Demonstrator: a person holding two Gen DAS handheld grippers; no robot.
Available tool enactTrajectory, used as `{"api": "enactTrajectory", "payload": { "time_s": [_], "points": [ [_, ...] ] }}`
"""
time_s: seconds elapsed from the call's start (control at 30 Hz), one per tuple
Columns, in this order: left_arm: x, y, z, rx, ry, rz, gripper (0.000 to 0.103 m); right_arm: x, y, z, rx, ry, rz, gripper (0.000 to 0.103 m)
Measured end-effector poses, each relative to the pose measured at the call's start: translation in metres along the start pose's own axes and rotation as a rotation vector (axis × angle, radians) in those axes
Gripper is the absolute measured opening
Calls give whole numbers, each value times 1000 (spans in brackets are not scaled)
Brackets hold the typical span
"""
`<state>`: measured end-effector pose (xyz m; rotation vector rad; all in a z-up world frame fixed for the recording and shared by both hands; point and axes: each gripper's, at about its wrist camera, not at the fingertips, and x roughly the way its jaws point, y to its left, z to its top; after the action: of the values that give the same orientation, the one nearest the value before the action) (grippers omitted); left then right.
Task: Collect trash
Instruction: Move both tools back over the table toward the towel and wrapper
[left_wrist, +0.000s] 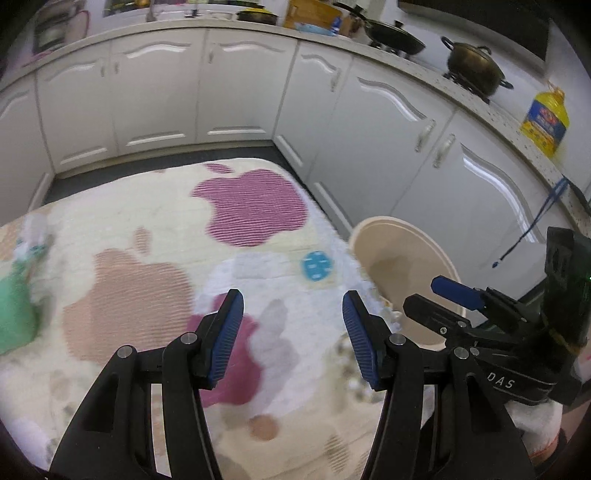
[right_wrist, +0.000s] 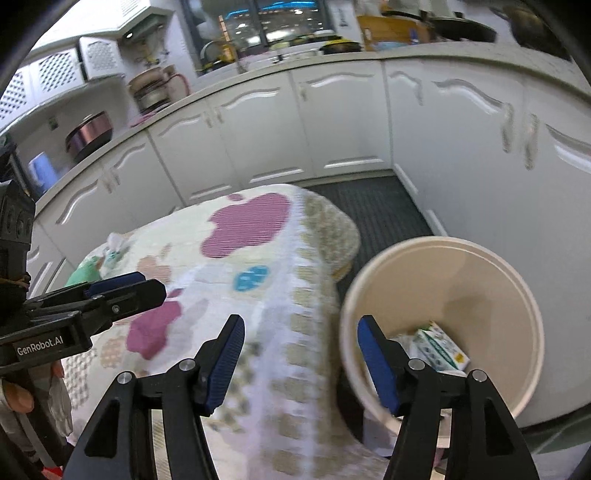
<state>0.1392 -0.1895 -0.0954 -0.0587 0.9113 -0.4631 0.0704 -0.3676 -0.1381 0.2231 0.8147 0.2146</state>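
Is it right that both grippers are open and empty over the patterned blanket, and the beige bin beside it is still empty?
Not quite. The left gripper and right gripper are both open and empty by the patterned blanket, but the beige bin is not empty: the right wrist view shows a small green-and-white carton lying at its bottom.

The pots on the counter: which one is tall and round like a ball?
The brownish pot with two side handles, nearest the yellow oil bottle. The black pan beside it is wide and shallow, and the yellow-rimmed pot further along is low.
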Motion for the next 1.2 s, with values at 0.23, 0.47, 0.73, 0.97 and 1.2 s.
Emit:
{"api": "enactTrajectory", "payload": {
  "time_s": [0.23,0.47,0.73,0.97,1.2],
  "points": [
    [-36,55,-16,-51,-17,34,55,17,57,12,-77,20,81,65],
    [-75,130,-31,-135,-32,86,68,46,112,23,-125,72,191,66],
    [-106,198,-38,-141,-54,122,69,91,158,34,-165,146,270,66],
    [-101,229,-25,-43,-39,97,69,120,185,43,-185,186,299,66],
    [-69,237,-15,78,83,62,69,138,194,53,-188,203,332,66]
  ]
}}
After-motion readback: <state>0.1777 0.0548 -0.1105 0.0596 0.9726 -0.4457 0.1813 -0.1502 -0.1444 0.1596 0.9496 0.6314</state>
